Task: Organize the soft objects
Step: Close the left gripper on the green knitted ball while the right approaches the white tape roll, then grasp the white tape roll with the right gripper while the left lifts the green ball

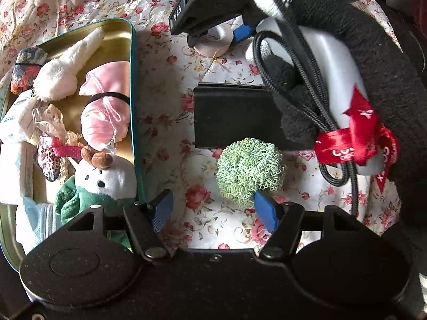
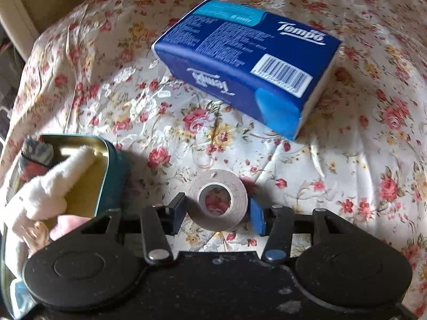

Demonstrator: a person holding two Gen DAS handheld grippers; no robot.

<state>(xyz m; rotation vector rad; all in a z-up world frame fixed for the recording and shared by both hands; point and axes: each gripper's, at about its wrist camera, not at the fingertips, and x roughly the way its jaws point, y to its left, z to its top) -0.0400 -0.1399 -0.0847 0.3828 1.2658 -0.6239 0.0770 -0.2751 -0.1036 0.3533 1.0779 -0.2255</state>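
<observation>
- Floral cloth (image 2: 347, 160), cream with red and pink roses, covers the whole surface under everything.
- Teal tin (image 1: 132, 61) with a gold inside lies at 9 o'clock in the left wrist view. It holds a white plush (image 1: 64, 66), a pink rolled cloth (image 1: 106, 106) with a black band around it, a white-faced toy in green (image 1: 104, 184), a leopard-print bit with a pink bow (image 1: 53, 154), and white packets along its far left side.
- Blue Tempo tissue pack (image 2: 240, 64) lies on the cloth at 12 to 1 o'clock in the right wrist view, well apart from the tin.
- Black block (image 1: 229, 117) sits at the middle of the left wrist view, with the green curly ball (image 1: 249, 170) touching its near edge.
- Left tool (image 1: 213, 208) stands open above the cloth with nothing gripped; its right blue pad (image 1: 264, 210) is just beside the green ball at 5 o'clock of it.
- Right tool (image 2: 216, 213) has its pads on either side of the white tape roll (image 2: 217, 200), which lies flat on the cloth near the tin; the jaws look closed onto it.
- Red ribbon (image 1: 355, 138) is tied round the right tool's grey handle and black cable.
</observation>
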